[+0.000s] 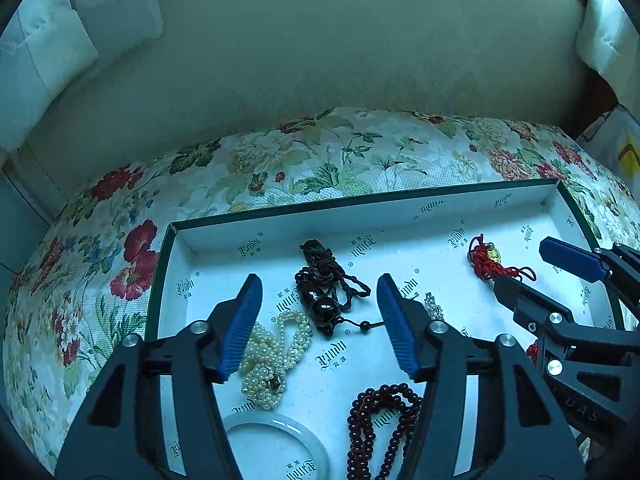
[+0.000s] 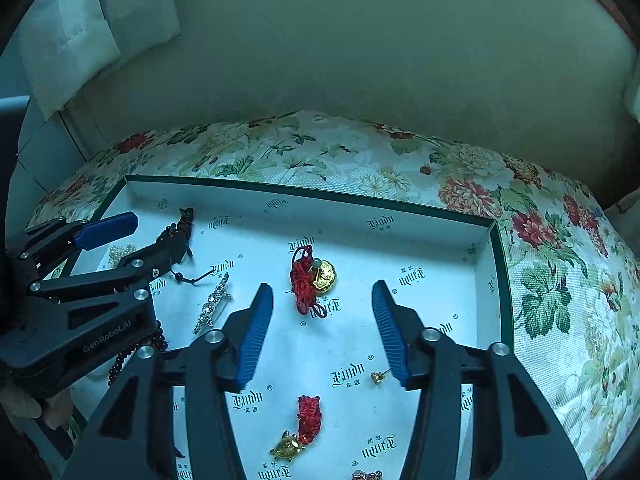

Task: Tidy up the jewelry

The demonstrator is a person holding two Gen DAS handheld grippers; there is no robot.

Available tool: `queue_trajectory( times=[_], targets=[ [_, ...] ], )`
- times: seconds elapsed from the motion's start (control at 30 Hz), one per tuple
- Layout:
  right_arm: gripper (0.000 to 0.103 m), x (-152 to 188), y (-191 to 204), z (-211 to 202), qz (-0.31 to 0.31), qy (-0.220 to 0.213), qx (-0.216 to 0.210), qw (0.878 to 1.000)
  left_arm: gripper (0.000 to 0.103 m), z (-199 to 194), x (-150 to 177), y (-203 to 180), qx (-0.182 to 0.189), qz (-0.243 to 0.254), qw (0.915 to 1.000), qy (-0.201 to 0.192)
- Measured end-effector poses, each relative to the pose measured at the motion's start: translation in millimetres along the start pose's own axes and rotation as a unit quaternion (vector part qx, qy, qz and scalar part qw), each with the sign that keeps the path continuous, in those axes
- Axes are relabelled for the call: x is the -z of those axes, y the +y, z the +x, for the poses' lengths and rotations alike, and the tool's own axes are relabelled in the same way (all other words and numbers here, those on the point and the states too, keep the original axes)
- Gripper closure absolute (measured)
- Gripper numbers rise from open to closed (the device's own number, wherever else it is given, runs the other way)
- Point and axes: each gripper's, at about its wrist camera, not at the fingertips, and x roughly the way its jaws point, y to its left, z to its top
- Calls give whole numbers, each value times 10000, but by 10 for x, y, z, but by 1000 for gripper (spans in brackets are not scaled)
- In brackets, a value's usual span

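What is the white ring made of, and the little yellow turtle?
The white ring looks like jade or glass: smooth, glossy, and milky enough that light passes through. The turtle looks like shiny gold-coloured metal, with bright glints on its shell; real gold or plating, I cannot tell. A knotted red cord is tied to it.

Tray lining (image 2: 432, 320): a blackletter brand mark that reads roughly "Xindu" is printed over and over on the white paper, each with a small ® and two small Chinese characters beneath, too small to read for certain.
Tray inner walls (image 1: 360, 216): the same mark, upside down.
Left gripper (image 2: 106, 258) body: "GenRobot.AI" in pale letters.
Right gripper (image 1: 532, 268) body: faint letters "DAS", partly cut off.
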Motion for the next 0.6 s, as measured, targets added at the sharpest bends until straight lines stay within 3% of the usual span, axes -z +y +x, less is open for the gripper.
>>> queue_trajectory(
  times=[0.07,0.27,0.6],
  targets=[
    [40,10,-8,-20,14,-30,17,10000,29,-22,1,5,-33,-20,10000,-53],
    [28,53,-62,-84,145,-83,66,9998,15,-108,0,30,-113,-71,9997,-197],
    [24,159,-168,-289,389,-253,252,9986,10,-327,110,17,-166,-30,9990,-410]
  ],
)
